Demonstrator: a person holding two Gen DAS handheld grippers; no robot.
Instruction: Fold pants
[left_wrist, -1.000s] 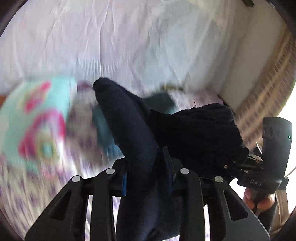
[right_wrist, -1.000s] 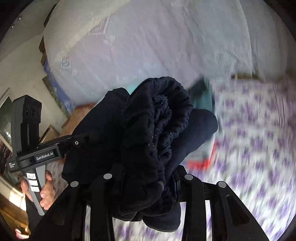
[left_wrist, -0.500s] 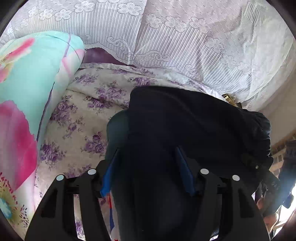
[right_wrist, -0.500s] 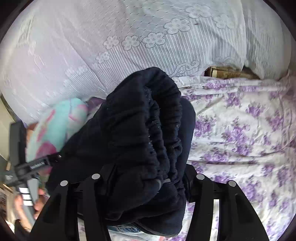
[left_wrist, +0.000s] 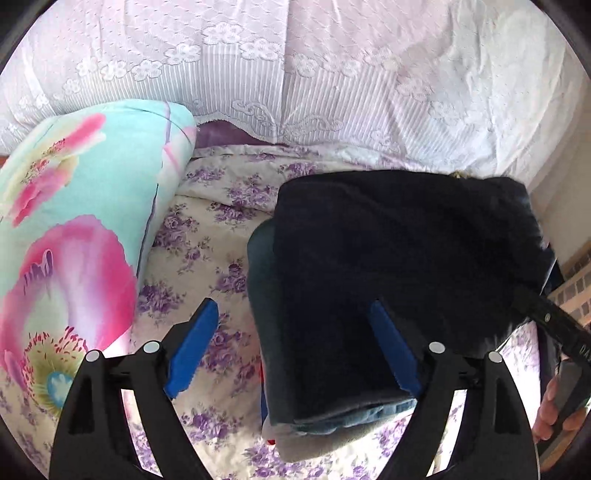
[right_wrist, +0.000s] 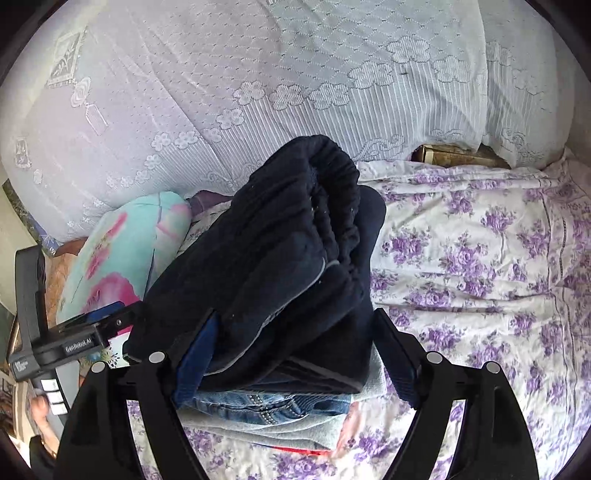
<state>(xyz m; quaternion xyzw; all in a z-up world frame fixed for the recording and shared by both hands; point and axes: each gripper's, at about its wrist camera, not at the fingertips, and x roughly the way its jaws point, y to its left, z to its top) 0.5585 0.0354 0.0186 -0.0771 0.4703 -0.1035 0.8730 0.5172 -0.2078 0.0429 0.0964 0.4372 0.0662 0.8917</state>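
We see the folded dark pants (right_wrist: 280, 258) lying atop a clothes stack (right_wrist: 266, 417) on the bed (right_wrist: 480, 258); our left tongs (left_wrist: 291, 350) and right tongs (right_wrist: 295, 362) are spread apart.

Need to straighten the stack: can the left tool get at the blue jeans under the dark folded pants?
Probably not directly: the dark folded pants cover the blue jeans, showing only an edge. The left tool is open.

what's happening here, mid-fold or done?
Looks like the tail end. The folded dark pants sit on top of a stack of folded clothes on the floral bedsheet. Both the left gripper and right gripper are open, straddling the pile rather than clamping it.
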